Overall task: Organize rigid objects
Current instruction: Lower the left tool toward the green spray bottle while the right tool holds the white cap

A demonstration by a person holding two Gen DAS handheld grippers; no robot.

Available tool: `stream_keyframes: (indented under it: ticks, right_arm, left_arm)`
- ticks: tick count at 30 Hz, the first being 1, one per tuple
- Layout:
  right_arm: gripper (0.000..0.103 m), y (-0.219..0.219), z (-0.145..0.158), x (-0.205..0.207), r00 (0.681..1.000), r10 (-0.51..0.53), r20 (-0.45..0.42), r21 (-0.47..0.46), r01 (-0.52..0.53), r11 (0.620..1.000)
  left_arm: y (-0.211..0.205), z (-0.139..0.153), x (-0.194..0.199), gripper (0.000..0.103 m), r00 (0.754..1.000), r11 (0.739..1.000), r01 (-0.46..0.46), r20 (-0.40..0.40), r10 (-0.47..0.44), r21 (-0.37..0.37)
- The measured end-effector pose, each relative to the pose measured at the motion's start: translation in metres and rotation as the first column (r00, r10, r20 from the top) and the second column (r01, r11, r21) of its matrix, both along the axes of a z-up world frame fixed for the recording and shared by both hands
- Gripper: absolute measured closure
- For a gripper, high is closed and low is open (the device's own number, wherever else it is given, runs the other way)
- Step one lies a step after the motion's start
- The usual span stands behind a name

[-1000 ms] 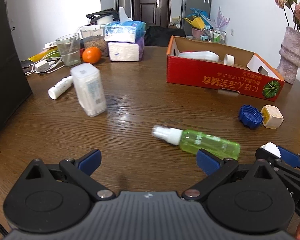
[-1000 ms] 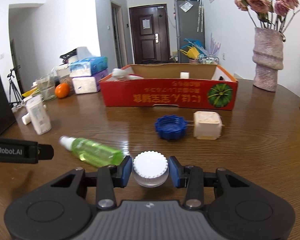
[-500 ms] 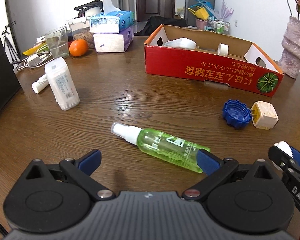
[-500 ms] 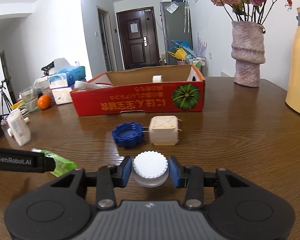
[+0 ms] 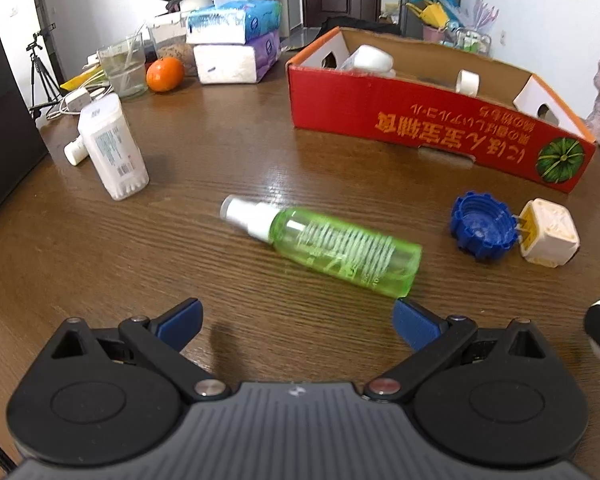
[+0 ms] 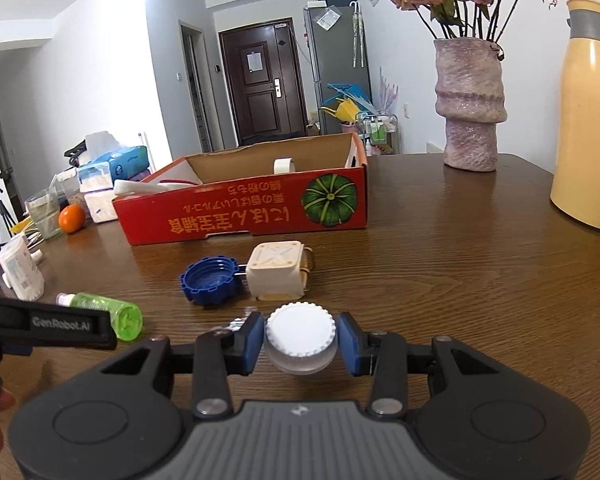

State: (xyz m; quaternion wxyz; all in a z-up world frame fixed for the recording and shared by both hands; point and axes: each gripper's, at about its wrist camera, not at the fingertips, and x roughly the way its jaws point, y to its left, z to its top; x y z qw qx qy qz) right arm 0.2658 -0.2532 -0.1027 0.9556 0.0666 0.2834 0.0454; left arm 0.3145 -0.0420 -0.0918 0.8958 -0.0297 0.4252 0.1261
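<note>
I see a green spray bottle [image 5: 332, 250] lying on its side on the surface [image 5: 220, 160], a blue cap [image 5: 482, 226] touching a cream plug [image 5: 550, 234], and a white-lidded jar [image 6: 300, 338] in my right tool [image 6: 300, 340]

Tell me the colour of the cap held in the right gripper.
White cap; right wrist view shows it best.

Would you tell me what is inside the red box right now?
The red box holds a white bottle at one end and a tape roll near the other. Its front wall hides part of the floor.

Both wrist views share the red box [image 5: 440, 120].
</note>
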Motion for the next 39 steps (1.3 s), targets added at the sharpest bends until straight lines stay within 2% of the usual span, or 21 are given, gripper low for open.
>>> stream_keyframes:
  ticks: [3,12,15,18,23,26,29,35,39]
  right_arm:
    - [0.064,-0.002,-0.001,0.000,1.000,-0.007,-0.001,0.004,0.007,1.000]
    - [0.064,-0.001,-0.003,0.001,1.000,-0.016,-0.003,-0.010,0.016,1.000]
    - [0.064,0.000,-0.004,0.001,1.000,-0.020,-0.006,-0.013,0.020,1.000]
    - [0.064,0.000,-0.005,0.001,1.000,-0.023,-0.007,-0.013,0.023,1.000]
    - [0.064,0.000,-0.006,0.002,1.000,-0.026,-0.012,-0.019,0.026,0.999]
    - [0.064,0.001,-0.007,0.002,1.000,-0.027,-0.015,-0.026,0.027,0.999]
    - [0.064,0.001,-0.007,0.002,0.999,-0.029,-0.017,-0.025,0.029,0.999]
    - [0.064,0.000,-0.008,0.003,0.999,-0.033,-0.019,-0.024,0.033,0.999]
    - [0.064,-0.002,-0.008,0.003,0.999,-0.040,-0.019,-0.020,0.039,0.999]
  left_arm:
    - [0.005,-0.003,0.000,0.001,1.000,1.000,-0.007,-0.004,0.007,-0.005]
    - [0.015,-0.004,-0.003,0.015,1.000,0.999,0.008,0.007,-0.007,-0.040]
    - [0.016,0.000,-0.007,0.014,0.999,0.998,0.027,0.021,-0.026,-0.056]
    - [0.017,0.009,-0.012,0.000,0.997,0.997,0.055,0.061,-0.051,-0.058]
    - [0.017,0.022,-0.006,0.000,0.995,0.993,0.039,0.091,-0.029,-0.111]
    - [0.014,0.026,0.005,0.000,0.995,0.993,-0.010,0.095,0.021,-0.116]
    - [0.015,0.028,0.015,0.000,0.992,0.987,-0.051,0.105,0.068,-0.153]
    - [0.011,0.020,0.036,0.000,0.991,0.989,-0.101,0.078,0.110,-0.107]
    - [0.014,0.013,0.033,0.003,0.992,0.992,-0.074,0.093,0.084,-0.105]
